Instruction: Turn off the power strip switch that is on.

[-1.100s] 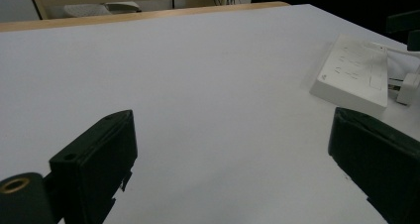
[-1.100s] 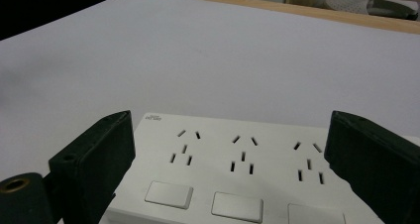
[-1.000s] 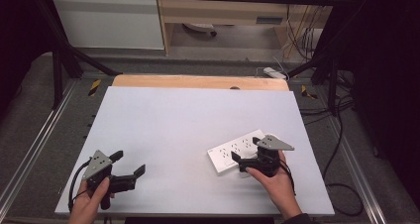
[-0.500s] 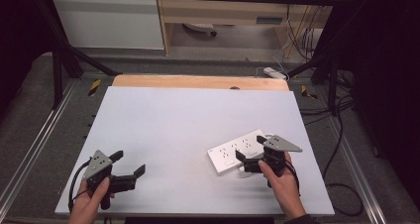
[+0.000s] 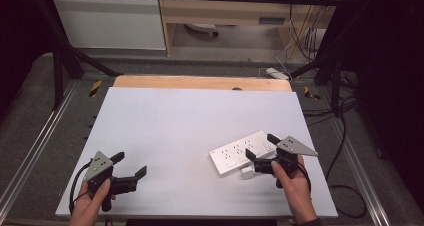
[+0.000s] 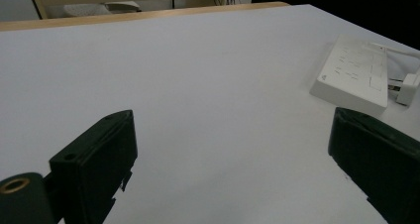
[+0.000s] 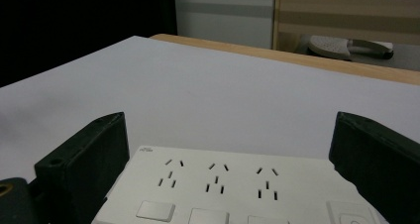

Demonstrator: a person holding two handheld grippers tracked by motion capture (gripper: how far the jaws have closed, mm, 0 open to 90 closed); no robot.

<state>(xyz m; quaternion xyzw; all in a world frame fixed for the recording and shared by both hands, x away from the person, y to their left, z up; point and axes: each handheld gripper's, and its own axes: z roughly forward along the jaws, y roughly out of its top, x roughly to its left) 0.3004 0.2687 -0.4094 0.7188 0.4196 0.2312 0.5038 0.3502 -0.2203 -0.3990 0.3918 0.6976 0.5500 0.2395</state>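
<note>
A white power strip (image 5: 240,152) with three socket sets and switches lies flat on the white table (image 5: 190,121), right of centre. My right gripper (image 5: 261,146) stands open at the strip's right end, one jaw on each side of it. In the right gripper view the power strip (image 7: 237,184) lies between the wide-apart jaws of the right gripper (image 7: 230,152). A small white plug (image 5: 247,173) rests by the strip's near edge. My left gripper (image 5: 130,164) is held open at the table's front left, nothing between its jaws. From the left gripper (image 6: 233,149), the strip (image 6: 354,73) and plug (image 6: 408,87) sit far right.
A wooden strip (image 5: 200,82) runs along the table's far edge. Cables (image 5: 345,186) trail over the floor to the right of the table. A metal frame rail (image 5: 30,156) borders the left side.
My right gripper has drawn slightly to the right along the power strip, toward its right end. The strip and the left gripper have stayed put.
</note>
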